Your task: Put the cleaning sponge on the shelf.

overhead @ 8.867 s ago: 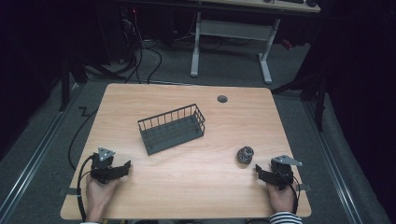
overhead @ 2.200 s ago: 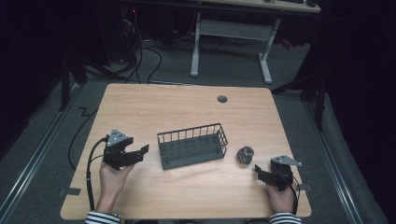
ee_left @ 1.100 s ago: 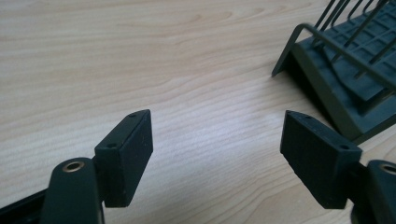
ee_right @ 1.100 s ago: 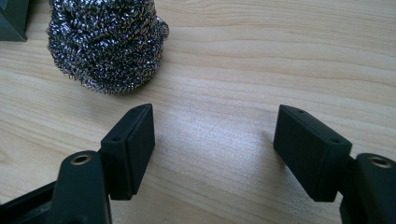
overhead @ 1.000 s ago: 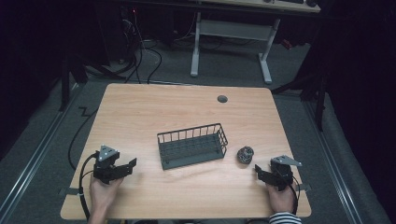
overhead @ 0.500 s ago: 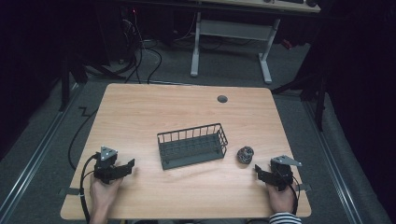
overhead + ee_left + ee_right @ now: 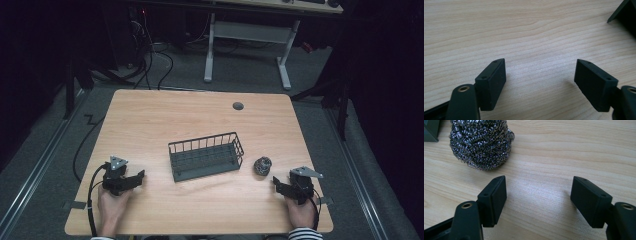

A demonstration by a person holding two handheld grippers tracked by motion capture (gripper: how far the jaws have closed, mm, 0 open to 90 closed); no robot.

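Both tools are seen open and empty on the surface [image 7: 150,125]: left tool [image 7: 137,176], right tool [image 7: 276,183]. The scourer [image 7: 262,165] lies just ahead-left of the right tool, beside the basket [image 7: 205,156]. An off-centre grip could roll it away.

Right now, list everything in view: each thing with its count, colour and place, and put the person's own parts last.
table: one, light wood, under everything.
wire basket: one, dark grey, mid-table, empty.
steel wool ball: one, silvery, on the table just right of the basket, not touching it.
round cap: one, grey, set in the table near its far edge.
desk frame: one, white legs, on the floor beyond the table.
cables: several, black, on the floor at the far left.
left hand-held gripper: one, black, near left of the table, jaws open with nothing between them.
right hand-held gripper: one, black, near right, jaws open, just short of the steel wool ball.
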